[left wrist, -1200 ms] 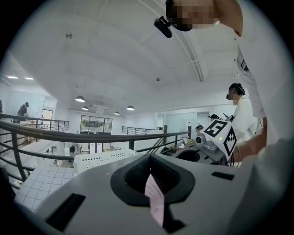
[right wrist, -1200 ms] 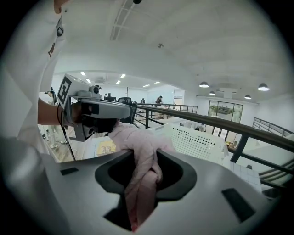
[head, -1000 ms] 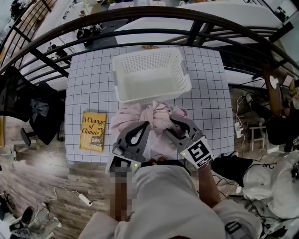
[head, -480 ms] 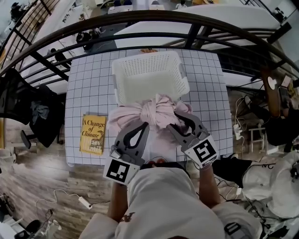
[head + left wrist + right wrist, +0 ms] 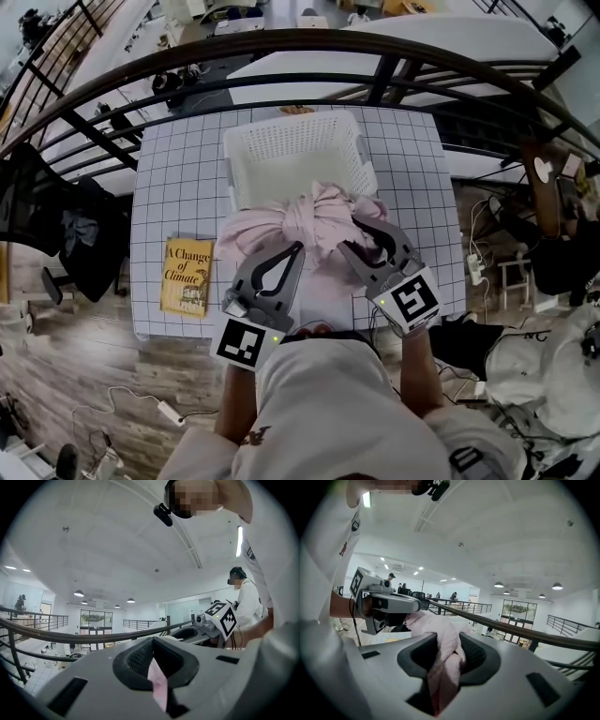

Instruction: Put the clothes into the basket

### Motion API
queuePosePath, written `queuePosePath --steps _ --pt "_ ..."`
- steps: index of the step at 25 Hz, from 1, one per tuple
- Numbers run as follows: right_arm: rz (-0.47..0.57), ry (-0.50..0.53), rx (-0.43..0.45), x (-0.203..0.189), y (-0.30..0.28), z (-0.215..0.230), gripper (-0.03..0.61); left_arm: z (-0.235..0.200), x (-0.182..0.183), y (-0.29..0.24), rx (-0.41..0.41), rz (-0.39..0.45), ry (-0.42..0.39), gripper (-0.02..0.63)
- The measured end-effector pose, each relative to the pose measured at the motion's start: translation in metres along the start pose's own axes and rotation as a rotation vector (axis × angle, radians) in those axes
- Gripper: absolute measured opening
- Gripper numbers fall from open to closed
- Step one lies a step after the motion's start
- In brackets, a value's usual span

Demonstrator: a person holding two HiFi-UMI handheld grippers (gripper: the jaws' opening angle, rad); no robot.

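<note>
A bundled pale pink garment (image 5: pixel 309 223) hangs between both grippers, its far end over the near rim of the white perforated basket (image 5: pixel 298 153). My left gripper (image 5: pixel 292 251) is shut on a thin fold of the pink cloth (image 5: pixel 158 685) at the bundle's near left. On the right side my right gripper (image 5: pixel 352 240) is shut on a thicker wad of the same cloth (image 5: pixel 444 665). The basket's inside looks empty apart from the overhanging cloth.
A yellow book (image 5: pixel 187 272) lies on the gridded white table (image 5: pixel 178 178) to the left. Dark curved railings (image 5: pixel 281 42) run behind the table. The table's near edge (image 5: pixel 187 323) is just in front of the person's body.
Both grippers have risen and moved toward the basket with the pink garment. The bundle has left the tabletop and now overlaps the basket's near rim.
</note>
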State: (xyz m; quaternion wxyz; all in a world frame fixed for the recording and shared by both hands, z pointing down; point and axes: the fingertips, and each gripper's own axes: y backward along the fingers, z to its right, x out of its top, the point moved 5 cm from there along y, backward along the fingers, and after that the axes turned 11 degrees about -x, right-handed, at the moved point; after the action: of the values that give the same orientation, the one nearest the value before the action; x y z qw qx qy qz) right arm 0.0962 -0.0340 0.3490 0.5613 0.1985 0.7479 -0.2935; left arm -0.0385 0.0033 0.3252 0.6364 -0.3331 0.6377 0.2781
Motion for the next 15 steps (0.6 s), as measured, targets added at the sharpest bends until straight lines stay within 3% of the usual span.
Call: queuePosePath --steps 15 --pt "0.074 -0.005 -0.063 0.031 -0.019 0.033 0.139 -0.016 0.023 -0.013 -0.010 0.039 -0.041 0.003"
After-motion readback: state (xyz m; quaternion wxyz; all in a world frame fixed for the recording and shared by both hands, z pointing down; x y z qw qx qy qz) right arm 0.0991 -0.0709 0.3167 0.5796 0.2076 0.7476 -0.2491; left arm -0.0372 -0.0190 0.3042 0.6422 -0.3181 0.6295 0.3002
